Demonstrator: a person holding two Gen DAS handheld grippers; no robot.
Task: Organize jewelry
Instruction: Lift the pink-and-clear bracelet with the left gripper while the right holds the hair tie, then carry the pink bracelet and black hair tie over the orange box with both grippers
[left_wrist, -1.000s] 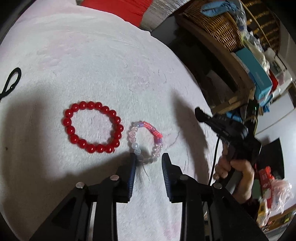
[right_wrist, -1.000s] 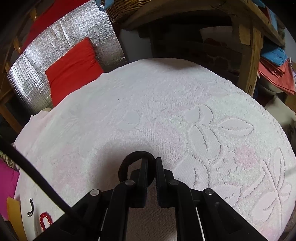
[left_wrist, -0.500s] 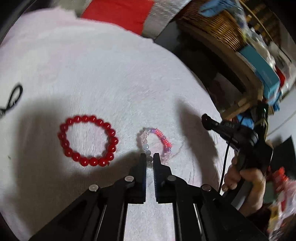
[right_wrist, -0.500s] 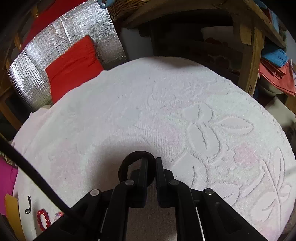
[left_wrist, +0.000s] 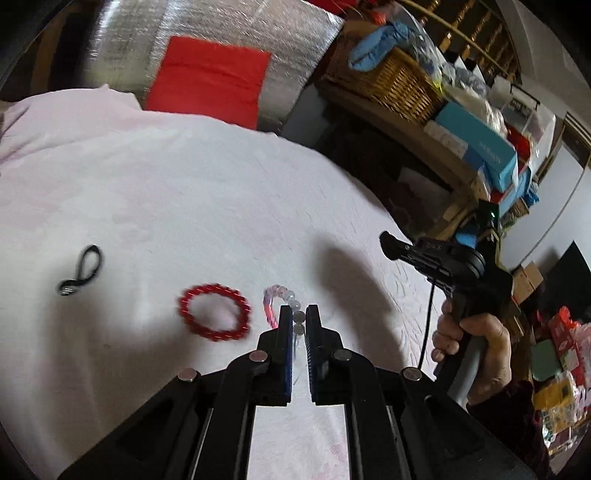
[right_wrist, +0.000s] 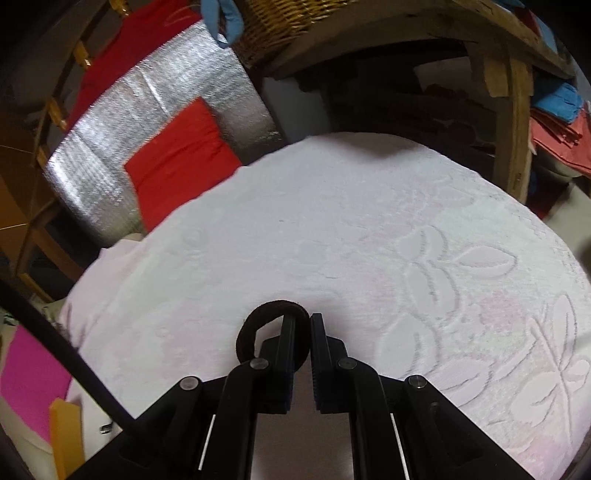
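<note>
Left wrist view: left gripper pinches the pink-and-clear beaded bracelet, lifted above the pale pink embossed towel; a red round-bead bracelet lies just beside, a black cord loop well apart. Right wrist view: right gripper clamps a dark brown fabric hair tie over the towel.

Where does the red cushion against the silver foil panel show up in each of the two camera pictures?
Left wrist view: the red cushion sits top centre-left, beyond the pink towel.
Right wrist view: the red cushion sits left of centre, above the towel's edge.
Shared landmark: the silver foil panel behind it.
</note>
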